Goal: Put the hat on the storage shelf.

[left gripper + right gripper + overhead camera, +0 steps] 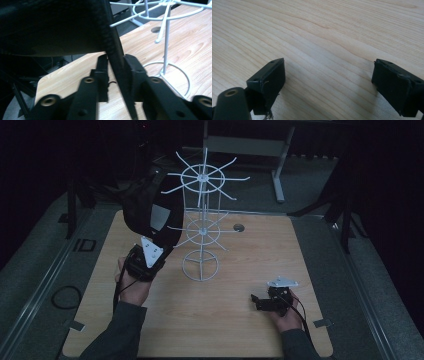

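Surface (225, 320): light wood with rounded corners; a small round hole (239, 227) sits toward 12 o'clock, just right of the rack.
Rack (202, 222): white wire stand, upright near the middle of the surface, with a ring base, a central post and two tiers of spokes radiating outward.
Bag (145, 207): black, held up off the surface at 10 o'clock from the rack's base, with a pale patch on its side. It hangs against the rack's left spokes; whether it is hooked on one I cannot tell.
Strap (117, 62): a dark textured band of the bag running down between the left fingers in the left gripper view.
Left gripper (145, 260): held in the person's left hand (134, 287) at 9 o'clock from the rack's base, its grey plate facing up. Its fingers (133, 67) are pinching the strap from both sides.
Right gripper (262, 302): held low in the right hand (287, 312) at 4 o'clock from the rack, well apart from it. Its fingers (268, 75) are spread wide over bare wood, holding nothing.
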Demonstrator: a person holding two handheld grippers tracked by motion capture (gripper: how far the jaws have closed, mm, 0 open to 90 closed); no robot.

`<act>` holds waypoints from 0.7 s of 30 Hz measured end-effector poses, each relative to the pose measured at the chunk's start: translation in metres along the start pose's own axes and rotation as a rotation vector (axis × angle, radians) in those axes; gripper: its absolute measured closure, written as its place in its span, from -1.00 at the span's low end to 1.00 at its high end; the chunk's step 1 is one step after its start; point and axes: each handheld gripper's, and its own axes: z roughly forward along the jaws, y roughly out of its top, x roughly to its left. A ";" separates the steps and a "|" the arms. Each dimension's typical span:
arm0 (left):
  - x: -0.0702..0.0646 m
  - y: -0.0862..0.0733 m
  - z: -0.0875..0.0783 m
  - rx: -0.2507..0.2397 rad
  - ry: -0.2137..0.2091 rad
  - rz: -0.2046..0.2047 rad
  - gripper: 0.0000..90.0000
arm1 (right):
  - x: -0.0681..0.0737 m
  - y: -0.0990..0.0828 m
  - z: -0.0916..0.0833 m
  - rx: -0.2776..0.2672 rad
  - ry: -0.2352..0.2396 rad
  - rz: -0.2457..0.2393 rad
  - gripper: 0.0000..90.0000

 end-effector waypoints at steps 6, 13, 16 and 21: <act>0.004 -0.003 -0.001 -0.011 -0.021 -0.048 0.30 | 0.000 0.000 0.000 0.000 0.001 0.000 -0.74; 0.009 -0.008 -0.003 -0.031 -0.058 -0.106 0.13 | 0.000 0.000 0.000 0.000 0.001 -0.001 -0.74; 0.012 -0.010 -0.005 -0.046 -0.083 -0.139 0.08 | 0.000 0.000 0.000 -0.002 0.000 -0.005 -0.74; 0.015 -0.010 -0.009 -0.055 -0.113 -0.172 -0.04 | 0.000 0.000 0.000 -0.001 0.001 -0.005 -0.74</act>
